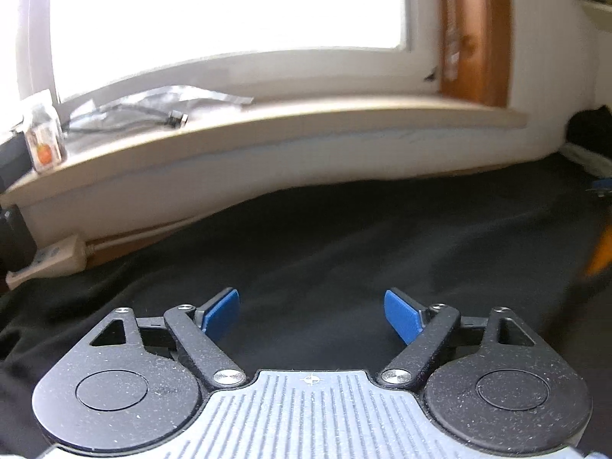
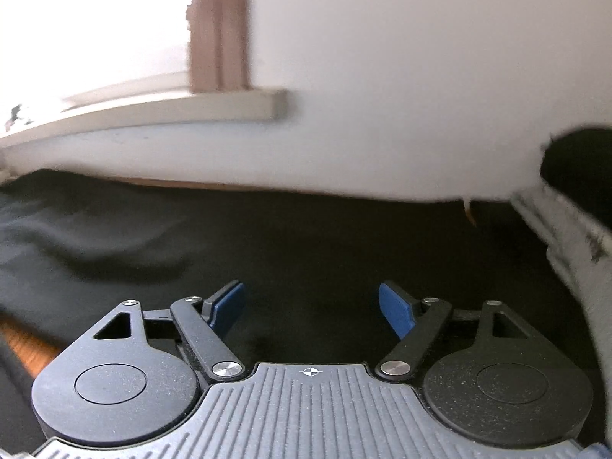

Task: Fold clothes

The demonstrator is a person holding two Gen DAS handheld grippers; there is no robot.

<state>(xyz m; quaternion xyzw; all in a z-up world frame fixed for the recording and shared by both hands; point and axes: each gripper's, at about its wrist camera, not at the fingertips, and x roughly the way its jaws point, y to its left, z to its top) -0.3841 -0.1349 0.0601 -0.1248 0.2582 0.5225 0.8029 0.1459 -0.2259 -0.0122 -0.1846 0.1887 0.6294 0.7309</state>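
A black garment (image 1: 344, 237) lies spread over the surface below the window wall, with soft creases toward the left in the right wrist view (image 2: 114, 237). My left gripper (image 1: 311, 315) hovers over the cloth, its blue pads (image 1: 220, 315) wide apart with only the fabric showing beyond them. My right gripper (image 2: 311, 306) also stands open over the dark cloth, its blue pads (image 2: 396, 311) bare and nothing between them. Neither gripper holds any fabric.
A wooden window sill (image 1: 267, 130) juts out ahead, carrying a cable (image 1: 126, 114) and a small carton (image 1: 44, 141). A white power strip (image 1: 49, 260) lies at the left. A white knitted cloth (image 2: 573, 252) borders the right side. An orange blur (image 1: 600, 252) shows at the right edge.
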